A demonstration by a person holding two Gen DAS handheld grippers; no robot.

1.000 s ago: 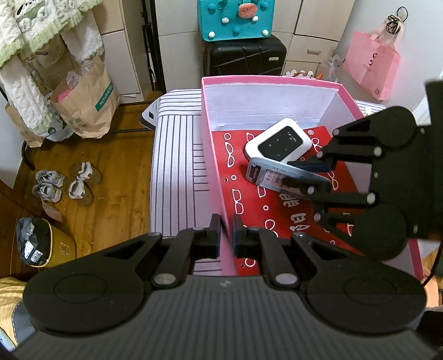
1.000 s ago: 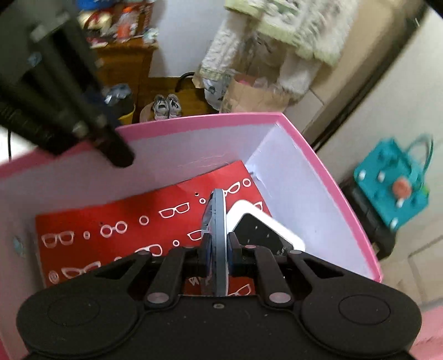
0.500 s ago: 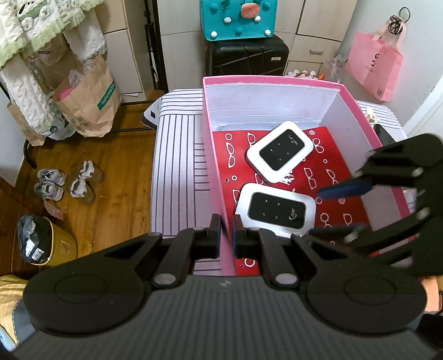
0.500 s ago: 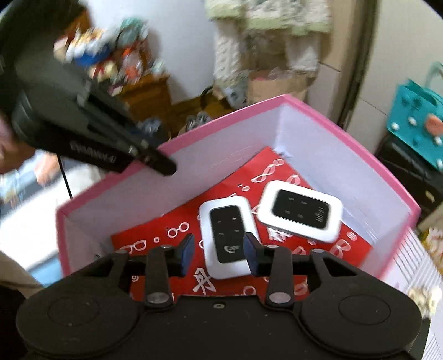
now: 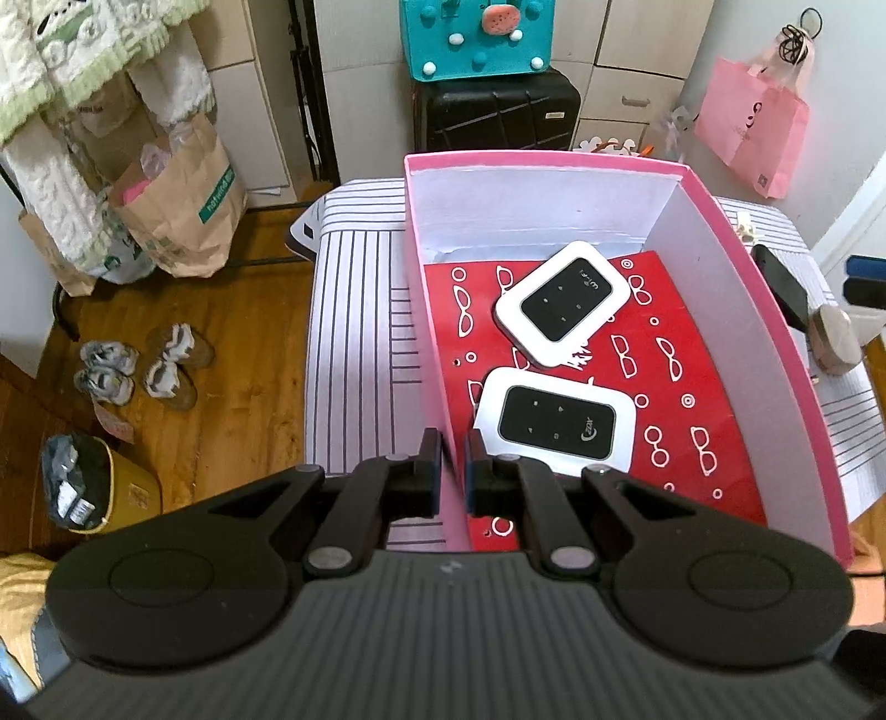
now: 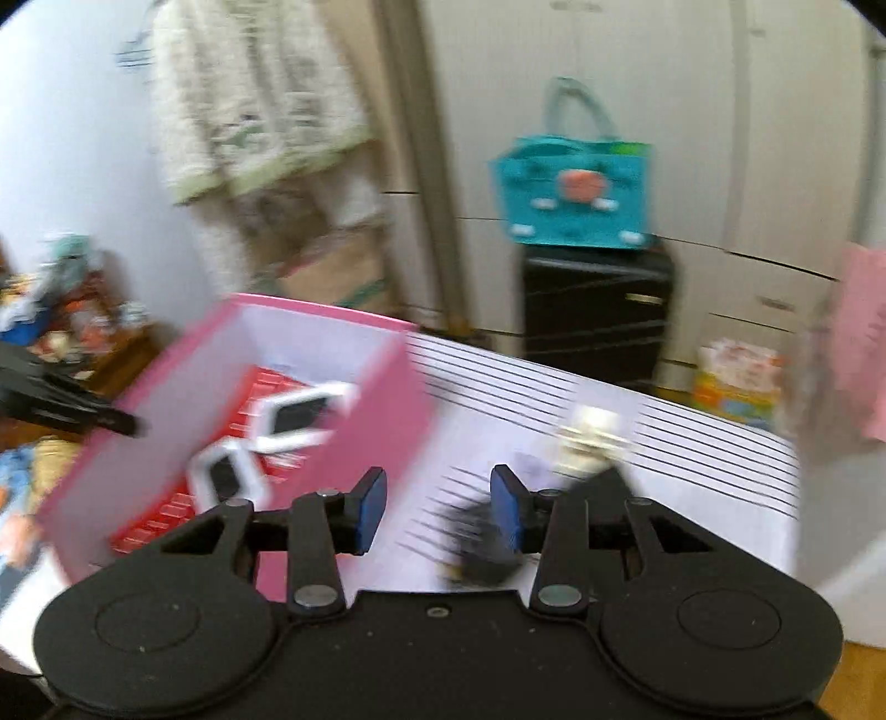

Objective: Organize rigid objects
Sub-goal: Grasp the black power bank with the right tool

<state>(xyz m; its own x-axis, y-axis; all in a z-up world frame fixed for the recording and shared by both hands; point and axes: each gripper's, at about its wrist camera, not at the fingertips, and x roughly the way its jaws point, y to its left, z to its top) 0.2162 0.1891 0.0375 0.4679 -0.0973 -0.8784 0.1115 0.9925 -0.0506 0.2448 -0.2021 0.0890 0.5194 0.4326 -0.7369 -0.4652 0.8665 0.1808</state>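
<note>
pink box [image 5: 775, 354], two white pocket routers [image 5: 562, 303] inside

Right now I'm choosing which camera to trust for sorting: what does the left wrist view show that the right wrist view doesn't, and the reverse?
Only the left wrist view: the left gripper shut on the pink cardboard box's near wall, the box's red glasses-print lining sharply, and small shoes on the wooden floor.

Only the right wrist view: the right gripper, jaws opening with nothing between them, over the striped cloth outside the box; heavily blurred.

Both: the box, two white pocket routers with black faces, and the teal felt bag.
</note>
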